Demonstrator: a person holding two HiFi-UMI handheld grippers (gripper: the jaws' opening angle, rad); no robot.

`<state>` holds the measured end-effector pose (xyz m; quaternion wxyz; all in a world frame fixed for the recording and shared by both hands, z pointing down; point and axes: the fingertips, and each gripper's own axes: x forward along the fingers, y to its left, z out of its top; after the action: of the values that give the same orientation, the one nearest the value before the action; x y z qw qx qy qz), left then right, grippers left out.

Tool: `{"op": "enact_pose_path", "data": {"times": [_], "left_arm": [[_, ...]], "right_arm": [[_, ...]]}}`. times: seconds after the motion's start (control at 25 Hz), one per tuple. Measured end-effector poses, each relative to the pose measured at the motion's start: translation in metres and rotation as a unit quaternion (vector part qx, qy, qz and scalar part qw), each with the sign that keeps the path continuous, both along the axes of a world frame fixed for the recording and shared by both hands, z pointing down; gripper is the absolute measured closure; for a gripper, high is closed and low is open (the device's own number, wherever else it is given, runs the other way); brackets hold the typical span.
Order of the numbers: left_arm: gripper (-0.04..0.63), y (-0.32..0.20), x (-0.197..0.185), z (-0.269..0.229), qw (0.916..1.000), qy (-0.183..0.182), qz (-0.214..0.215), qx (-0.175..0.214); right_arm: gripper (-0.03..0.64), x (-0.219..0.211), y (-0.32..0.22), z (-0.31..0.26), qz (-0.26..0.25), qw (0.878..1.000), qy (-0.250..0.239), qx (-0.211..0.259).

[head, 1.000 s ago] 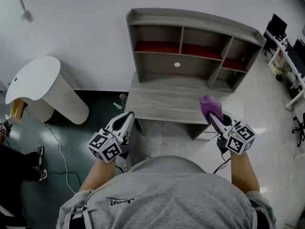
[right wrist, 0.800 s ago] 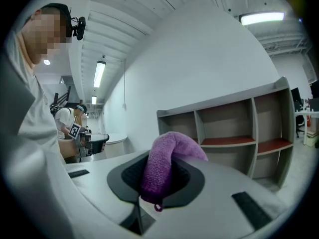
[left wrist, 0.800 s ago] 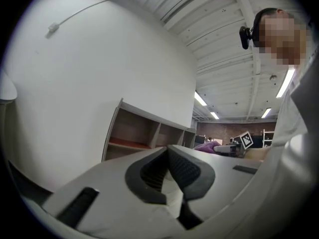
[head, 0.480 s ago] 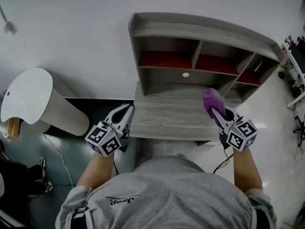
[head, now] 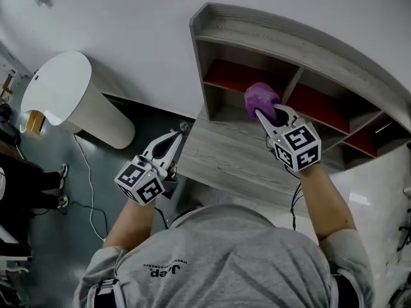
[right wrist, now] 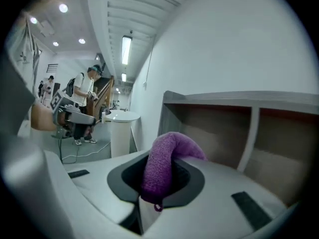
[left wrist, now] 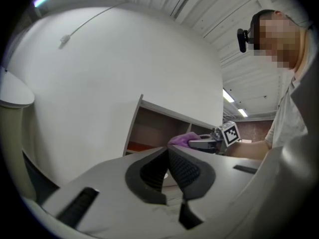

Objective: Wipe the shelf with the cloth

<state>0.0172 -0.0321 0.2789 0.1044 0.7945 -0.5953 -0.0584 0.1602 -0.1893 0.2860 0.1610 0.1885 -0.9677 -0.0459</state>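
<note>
Our right gripper [head: 268, 115] had its jaws clamped on the purple cloth [head: 259, 98]. We held the cloth raised before the shelf [head: 270, 31], at its left red-floored bay [head: 225, 76], above the lower board [head: 218, 156]. Our left gripper [head: 174, 135] hung by the board's left edge, well apart from the cloth, its jaws pressed together with nothing between.

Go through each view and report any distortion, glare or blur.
Head view: sharp, but the lens bows the shelf into a curve. Left gripper view: fisheye, dark corners, fingers looming large, ceiling lights bright. Right gripper view: same dark rim, cloth crisp, lamps blown out upper left.
</note>
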Motion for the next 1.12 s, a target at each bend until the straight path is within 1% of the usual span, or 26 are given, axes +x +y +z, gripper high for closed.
{"op": "enact_pose_path", "data": {"times": [0.12, 0.28, 0.36, 0.44, 0.48, 0.6, 0.68, 0.8, 0.92, 1.0, 1.04, 1.08, 1.12], "left_arm": [[0.575, 0.002, -0.014, 0.008, 0.9999, -0.007, -0.007, -0.008], [0.575, 0.006, -0.061, 0.019, 0.9998, -0.003, -0.016, -0.013], [0.575, 0.007, -0.086, 0.025, 0.9998, 0.001, -0.010, -0.016], [0.575, 0.008, -0.109, 0.032, 0.9998, 0.000, 0.004, -0.020], [0.575, 0.008, -0.120, 0.036, 0.9997, -0.001, 0.011, -0.023], [0.575, 0.010, -0.152, 0.048, 0.9993, 0.005, 0.022, -0.030], [0.575, 0.011, -0.172, 0.052, 0.9991, 0.013, 0.024, -0.033], [0.575, 0.009, -0.194, 0.056, 0.9988, 0.020, 0.026, -0.035], [0.575, 0.003, -0.204, 0.059, 0.9985, 0.023, 0.031, -0.039], [0.575, -0.003, -0.202, 0.061, 0.9979, 0.027, 0.042, -0.041], [0.575, -0.006, -0.200, 0.062, 0.9975, 0.028, 0.049, -0.042], [0.575, -0.008, -0.198, 0.062, 0.9971, 0.029, 0.056, -0.042], [0.575, -0.011, -0.195, 0.062, 0.9967, 0.030, 0.063, -0.041]], "right_arm": [[0.552, -0.053, -0.024, 0.003, -0.003, 0.999, 0.034, 0.027], [0.552, -0.128, -0.066, 0.015, 0.012, 0.994, 0.097, 0.057], [0.552, -0.161, -0.091, 0.029, 0.023, 0.988, 0.140, 0.064], [0.552, -0.189, -0.117, 0.044, 0.032, 0.979, 0.185, 0.078], [0.551, -0.201, -0.127, 0.052, 0.032, 0.975, 0.201, 0.085], [0.551, -0.230, -0.149, 0.069, 0.031, 0.969, 0.231, 0.086], [0.552, -0.236, -0.159, 0.078, 0.036, 0.962, 0.253, 0.091], [0.549, -0.236, -0.168, 0.087, 0.041, 0.956, 0.276, 0.087], [0.548, -0.226, -0.173, 0.093, 0.050, 0.941, 0.321, 0.094], [0.548, -0.203, -0.180, 0.095, 0.071, 0.928, 0.355, 0.091], [0.548, -0.187, -0.186, 0.096, 0.086, 0.919, 0.374, 0.091], [0.548, -0.168, -0.192, 0.098, 0.100, 0.908, 0.397, 0.091], [0.549, -0.148, -0.197, 0.100, 0.114, 0.894, 0.424, 0.091]]}}
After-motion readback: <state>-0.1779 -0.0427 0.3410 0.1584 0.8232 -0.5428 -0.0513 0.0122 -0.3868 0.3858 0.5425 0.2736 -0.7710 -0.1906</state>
